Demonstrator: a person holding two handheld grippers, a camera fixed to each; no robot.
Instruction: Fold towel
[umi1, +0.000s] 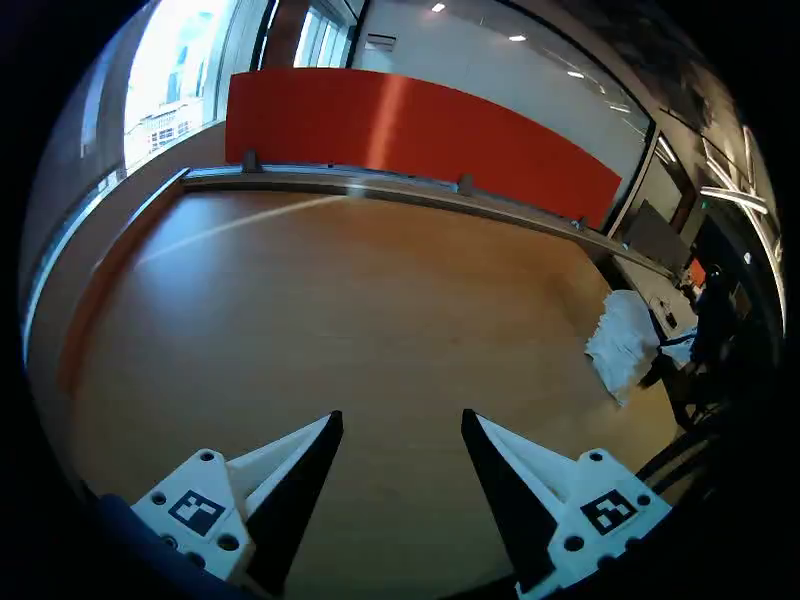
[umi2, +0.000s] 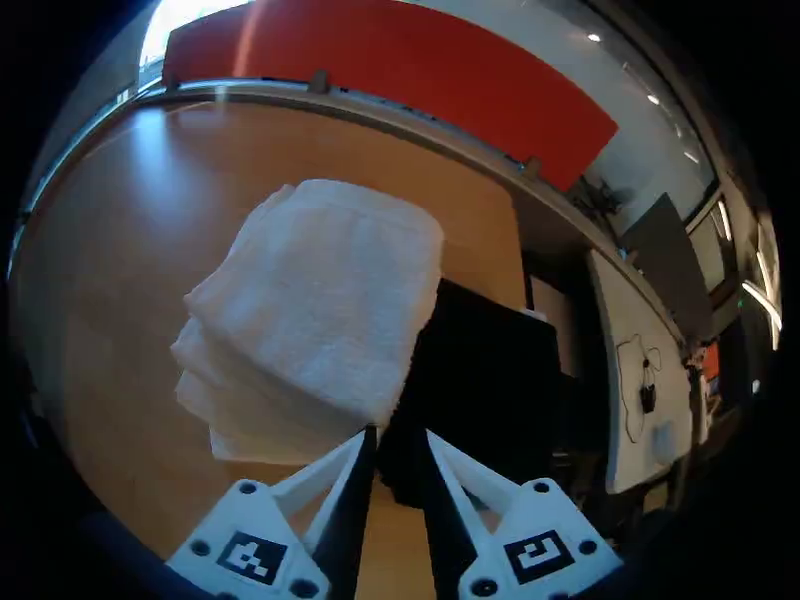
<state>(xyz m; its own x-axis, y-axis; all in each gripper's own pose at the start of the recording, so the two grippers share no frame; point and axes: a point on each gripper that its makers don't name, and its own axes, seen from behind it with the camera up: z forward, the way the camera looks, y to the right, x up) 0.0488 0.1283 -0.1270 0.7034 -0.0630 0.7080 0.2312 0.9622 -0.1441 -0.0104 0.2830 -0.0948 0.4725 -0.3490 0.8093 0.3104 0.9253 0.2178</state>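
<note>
Towel lies folded at the table edge before your right gripper, grip unclear; left gripper, released, faces open table.

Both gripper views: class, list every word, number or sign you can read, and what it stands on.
None readable. The left hand-held gripper and right hand-held gripper carry black-and-white square markers, patterns not words; the towel and orange panel are blank.

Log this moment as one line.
towel: folded in layers, at table edge | left tool: open, empty, over table | right tool: narrowly open, empty, tips by towel's near corner
</note>
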